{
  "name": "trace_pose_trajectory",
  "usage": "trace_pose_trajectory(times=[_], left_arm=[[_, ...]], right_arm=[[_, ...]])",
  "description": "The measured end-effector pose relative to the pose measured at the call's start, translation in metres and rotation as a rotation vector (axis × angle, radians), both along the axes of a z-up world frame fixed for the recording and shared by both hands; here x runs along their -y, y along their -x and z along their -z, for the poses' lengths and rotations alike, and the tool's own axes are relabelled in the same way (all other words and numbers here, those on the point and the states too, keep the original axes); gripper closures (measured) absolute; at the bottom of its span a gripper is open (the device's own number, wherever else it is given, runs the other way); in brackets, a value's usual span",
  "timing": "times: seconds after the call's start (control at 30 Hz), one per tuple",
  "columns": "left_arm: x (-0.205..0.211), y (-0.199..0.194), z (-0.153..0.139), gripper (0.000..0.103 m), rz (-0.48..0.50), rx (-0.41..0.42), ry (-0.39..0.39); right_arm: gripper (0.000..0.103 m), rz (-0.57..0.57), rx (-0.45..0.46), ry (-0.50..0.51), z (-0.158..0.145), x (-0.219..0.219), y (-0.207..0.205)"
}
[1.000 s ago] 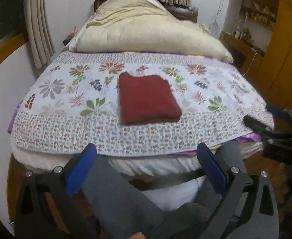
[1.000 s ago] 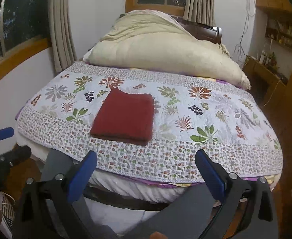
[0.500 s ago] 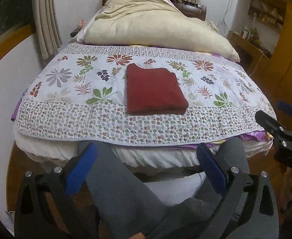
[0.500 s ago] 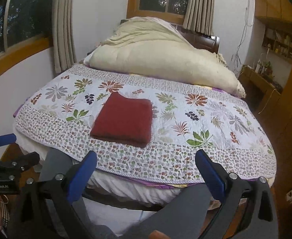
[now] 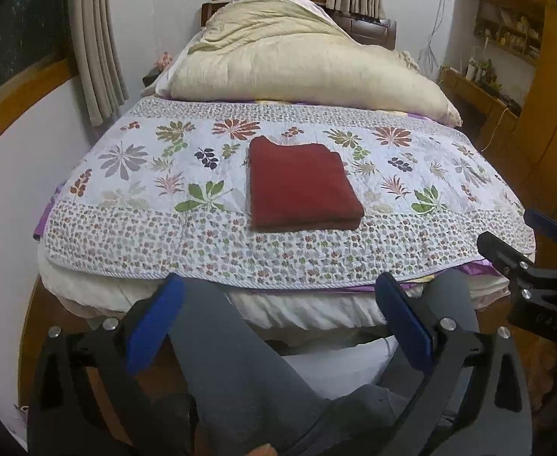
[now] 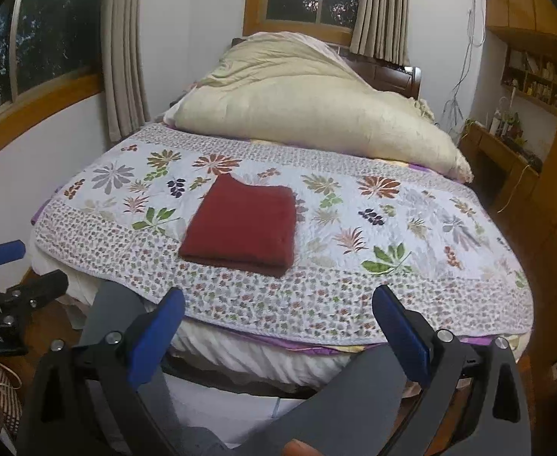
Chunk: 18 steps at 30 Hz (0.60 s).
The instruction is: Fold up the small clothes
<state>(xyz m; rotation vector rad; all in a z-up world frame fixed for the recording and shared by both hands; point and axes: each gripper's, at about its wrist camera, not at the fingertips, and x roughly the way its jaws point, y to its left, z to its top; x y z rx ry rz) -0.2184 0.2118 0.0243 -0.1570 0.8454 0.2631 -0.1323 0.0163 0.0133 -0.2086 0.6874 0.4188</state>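
One bed (image 5: 88,285) under my cameras, quilted floral coverlet (image 5: 164,235), puffy cream duvet (image 5: 297,64) behind, fuzzy red cloth (image 5: 301,186) folded square mid-quilt, my left hand-held gripper (image 5: 276,315) and right hand-held gripper (image 6: 278,323) both spread wide, empty, short of the bed.

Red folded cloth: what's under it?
The red folded cloth lies flat on the floral quilt, which shows on every side of it. Anything between its layers or directly beneath is covered and can't be seen.

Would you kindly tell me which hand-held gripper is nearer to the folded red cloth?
Neither clearly. The left hand-held gripper and right hand-held gripper both hang open before the bed's foot, apart from the folded red cloth.
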Motion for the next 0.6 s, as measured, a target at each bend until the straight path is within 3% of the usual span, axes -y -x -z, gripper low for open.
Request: trace_pose_trajectory(times=[0.6], left_arm=[[0.0059,-0.0033,0.0004,0.003,-0.009,0.0,-0.036]], right_arm=[[0.004,-0.019,0.013,0.014,0.0053,-0.0071,0.0027]])
